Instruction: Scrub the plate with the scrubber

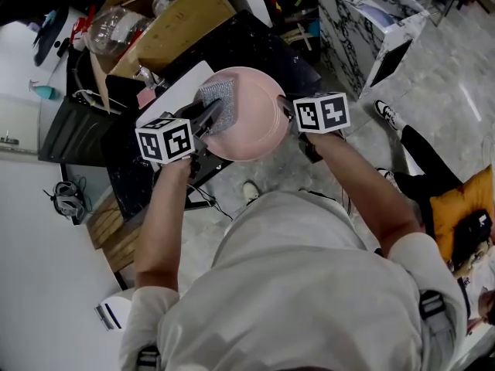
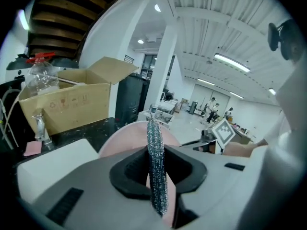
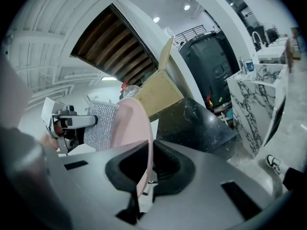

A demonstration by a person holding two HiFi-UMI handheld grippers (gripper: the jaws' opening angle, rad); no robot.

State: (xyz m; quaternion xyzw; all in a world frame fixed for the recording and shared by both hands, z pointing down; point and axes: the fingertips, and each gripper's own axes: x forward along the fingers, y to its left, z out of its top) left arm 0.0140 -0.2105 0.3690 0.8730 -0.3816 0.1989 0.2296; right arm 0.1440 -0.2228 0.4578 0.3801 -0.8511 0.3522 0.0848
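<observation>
A pink plate [image 1: 251, 118] is held up in front of me, its right rim clamped by my right gripper [image 1: 291, 114], which is shut on it. In the right gripper view the plate [image 3: 136, 133] stands edge-on between the jaws. My left gripper [image 1: 210, 119] is shut on a silver mesh scrubber [image 1: 219, 100], which lies against the plate's upper left face. In the left gripper view the scrubber [image 2: 156, 169] stands as a thin upright strip between the jaws, with the plate [image 2: 125, 140] behind it. The scrubber [image 3: 100, 125] also shows flat on the plate in the right gripper view.
A black stone counter [image 1: 255, 45] lies under the plate, with a white board [image 1: 176, 91] on it. An open cardboard box [image 1: 166, 22] with a plastic bottle [image 1: 116, 28] stands at the back left. A marble-patterned cabinet [image 1: 363, 22] is at the right.
</observation>
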